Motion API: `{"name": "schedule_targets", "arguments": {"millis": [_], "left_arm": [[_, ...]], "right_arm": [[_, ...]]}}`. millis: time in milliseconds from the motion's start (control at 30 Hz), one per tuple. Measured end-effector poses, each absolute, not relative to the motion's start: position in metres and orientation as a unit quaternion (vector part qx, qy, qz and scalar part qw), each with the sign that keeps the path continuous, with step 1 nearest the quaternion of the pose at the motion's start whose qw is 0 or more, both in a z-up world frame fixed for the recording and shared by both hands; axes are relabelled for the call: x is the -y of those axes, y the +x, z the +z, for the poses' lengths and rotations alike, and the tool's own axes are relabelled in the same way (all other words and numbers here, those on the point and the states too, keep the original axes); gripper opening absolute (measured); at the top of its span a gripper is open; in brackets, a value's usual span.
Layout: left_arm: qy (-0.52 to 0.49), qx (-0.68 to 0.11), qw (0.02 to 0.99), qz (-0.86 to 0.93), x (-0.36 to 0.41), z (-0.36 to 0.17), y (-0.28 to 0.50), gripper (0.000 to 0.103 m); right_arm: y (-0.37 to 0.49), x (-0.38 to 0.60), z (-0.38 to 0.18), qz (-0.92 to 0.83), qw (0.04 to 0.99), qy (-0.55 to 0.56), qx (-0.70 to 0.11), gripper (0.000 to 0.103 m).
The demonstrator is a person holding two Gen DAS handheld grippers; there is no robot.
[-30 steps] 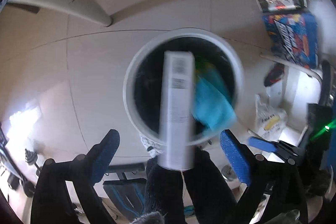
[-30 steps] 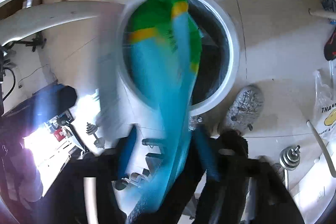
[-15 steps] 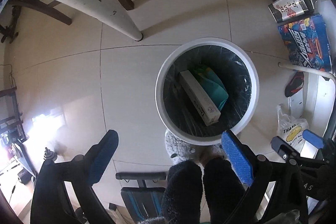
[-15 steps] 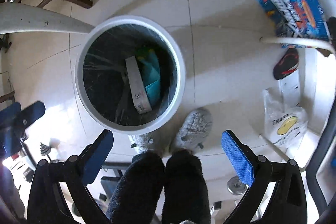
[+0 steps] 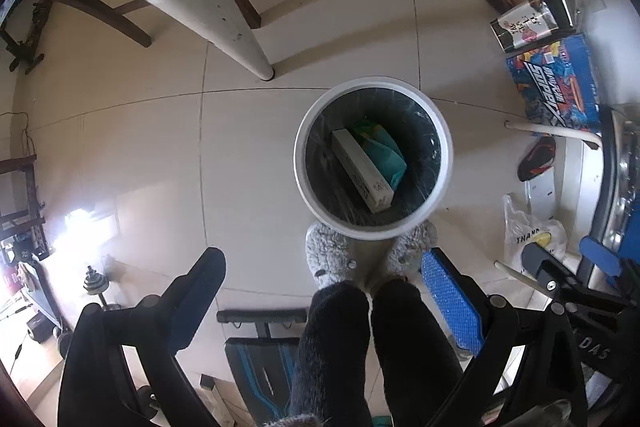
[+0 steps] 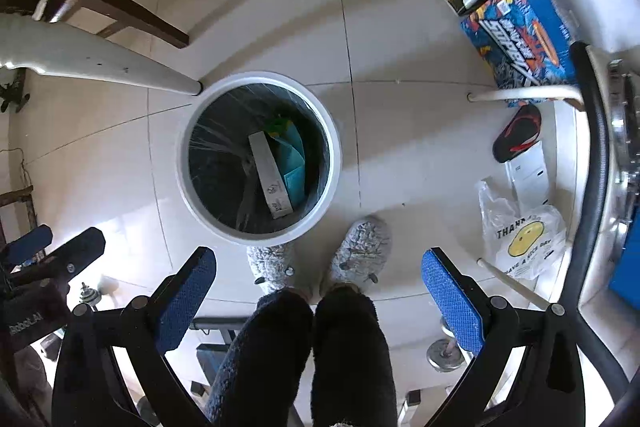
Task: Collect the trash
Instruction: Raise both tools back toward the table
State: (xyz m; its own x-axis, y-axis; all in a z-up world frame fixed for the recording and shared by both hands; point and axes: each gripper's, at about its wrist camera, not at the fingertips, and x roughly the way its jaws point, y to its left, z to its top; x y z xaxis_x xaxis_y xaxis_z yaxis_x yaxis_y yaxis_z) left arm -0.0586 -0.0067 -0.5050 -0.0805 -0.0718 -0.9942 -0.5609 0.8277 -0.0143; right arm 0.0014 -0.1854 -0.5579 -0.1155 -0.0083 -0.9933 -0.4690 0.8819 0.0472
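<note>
A white round trash bin (image 5: 447, 155) with a dark liner stands on the tiled floor; it also shows in the right wrist view (image 6: 334, 151). Inside lie a long white box (image 5: 362, 171) (image 6: 270, 175) and a teal and green wrapper (image 5: 382, 149) (image 6: 292, 155). My left gripper (image 5: 324, 291) is open and empty, high above the bin. My right gripper (image 6: 320, 287) is open and empty, also high above it. The right gripper also shows at the right edge of the left wrist view (image 5: 568, 263).
The person's grey slippers (image 6: 360, 247) and dark-trousered legs stand just in front of the bin. A white table leg (image 5: 224, 15) rises behind the bin. Boxes (image 5: 556, 83), a dark shoe (image 5: 536, 159) and a white plastic bag (image 6: 524, 239) lie at the right. Dumbbells (image 5: 96, 285) lie left.
The white box and the teal wrapper dropped from the grippers into the bin. Both grippers then rose away from the bin, which looks smaller now.
</note>
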Motion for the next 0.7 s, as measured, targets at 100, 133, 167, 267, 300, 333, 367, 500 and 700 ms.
{"name": "schedule_targets", "arguments": {"millis": [100, 133, 167, 267, 300, 333, 367, 500, 700], "left_arm": [[-0.229, -0.707, 0.642, 0.189, 0.011, -0.476, -0.069, 0.1], [-0.226, -0.708, 0.641, 0.191, 0.012, -0.462, -0.073, 0.1], [-0.223, -0.708, 0.642, 0.19, 0.013, -0.451, -0.076, 0.1], [-0.215, -0.708, 0.646, 0.187, 0.017, -0.415, -0.085, 0.1], [-0.215, -0.707, 0.648, 0.183, 0.018, -0.399, -0.089, 0.1], [-0.214, -0.706, 0.65, 0.181, 0.019, -0.387, -0.092, 0.1], [-0.212, -0.706, 0.651, 0.18, 0.019, -0.375, -0.094, 0.1], [-0.211, -0.69, 0.669, 0.18, 0.019, -0.327, -0.099, 0.1], [-0.207, -0.635, 0.718, 0.195, 0.008, -0.246, -0.071, 0.1]], "right_arm": [[-0.003, 0.19, -0.524, 0.182, 0.65, -0.16, -0.72, 0.103], [-0.004, 0.191, -0.509, 0.183, 0.652, -0.158, -0.719, 0.103], [-0.006, 0.193, -0.495, 0.185, 0.653, -0.157, -0.718, 0.103], [-0.01, 0.196, -0.456, 0.189, 0.656, -0.153, -0.715, 0.103], [-0.013, 0.196, -0.44, 0.192, 0.656, -0.153, -0.714, 0.103], [-0.015, 0.197, -0.431, 0.193, 0.656, -0.153, -0.713, 0.103], [-0.018, 0.198, -0.414, 0.196, 0.654, -0.152, -0.715, 0.103], [-0.027, 0.202, -0.365, 0.205, 0.644, -0.13, -0.726, 0.103], [-0.019, 0.203, -0.276, 0.224, 0.664, -0.083, -0.709, 0.103]]}}
